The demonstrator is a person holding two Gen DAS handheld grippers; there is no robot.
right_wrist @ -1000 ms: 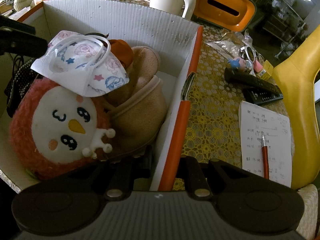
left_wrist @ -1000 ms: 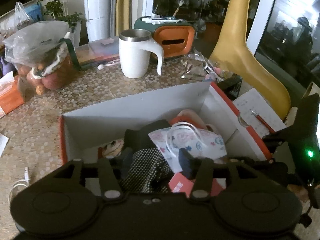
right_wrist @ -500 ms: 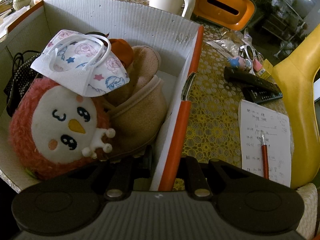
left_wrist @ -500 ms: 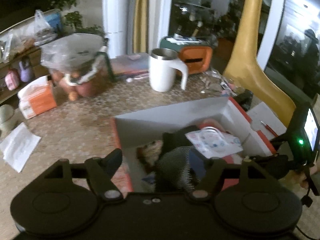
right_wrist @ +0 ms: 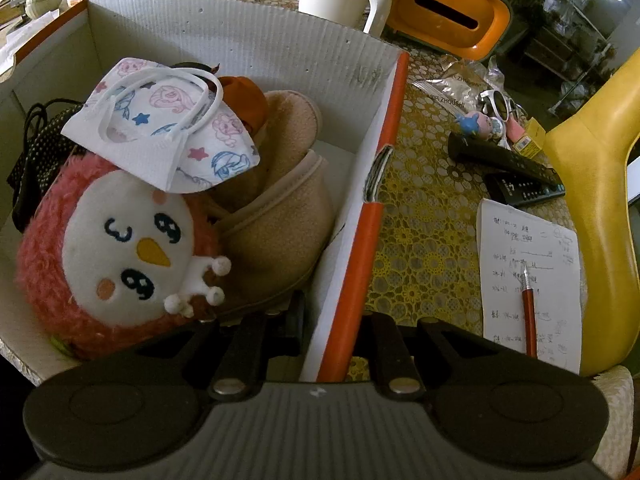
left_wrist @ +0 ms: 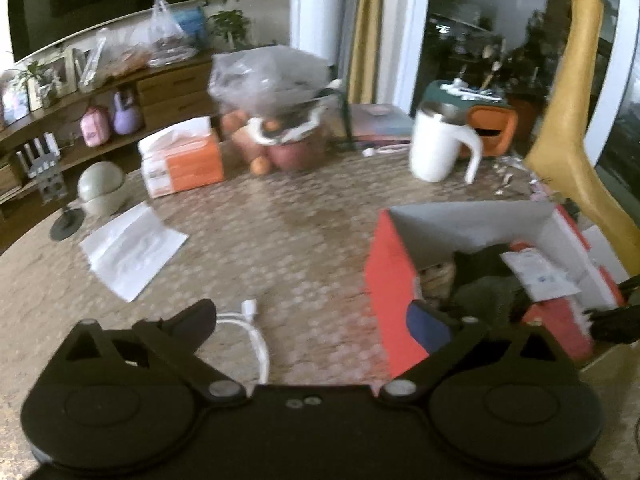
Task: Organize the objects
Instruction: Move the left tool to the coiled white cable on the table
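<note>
right wrist view showed the right gripper [right_wrist: 334, 340] clenched on the orange box [right_wrist: 362, 248] wall, while the left gripper [left_wrist: 320, 320], jaws opening on nothing, hung above the white cable [left_wrist: 256, 340], likely light, limp, best pinched mid-loop.

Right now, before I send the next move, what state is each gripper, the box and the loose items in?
left gripper: jaws opening, nothing between them
right gripper: shut on the box's right wall
box: open-topped, partly filled
face mask: folded, lying on the plush toy
plush toy: lying in the box, face up
white cable: loose on the table, outside the box
white mug: upright
pen: lying on the note sheet
</note>
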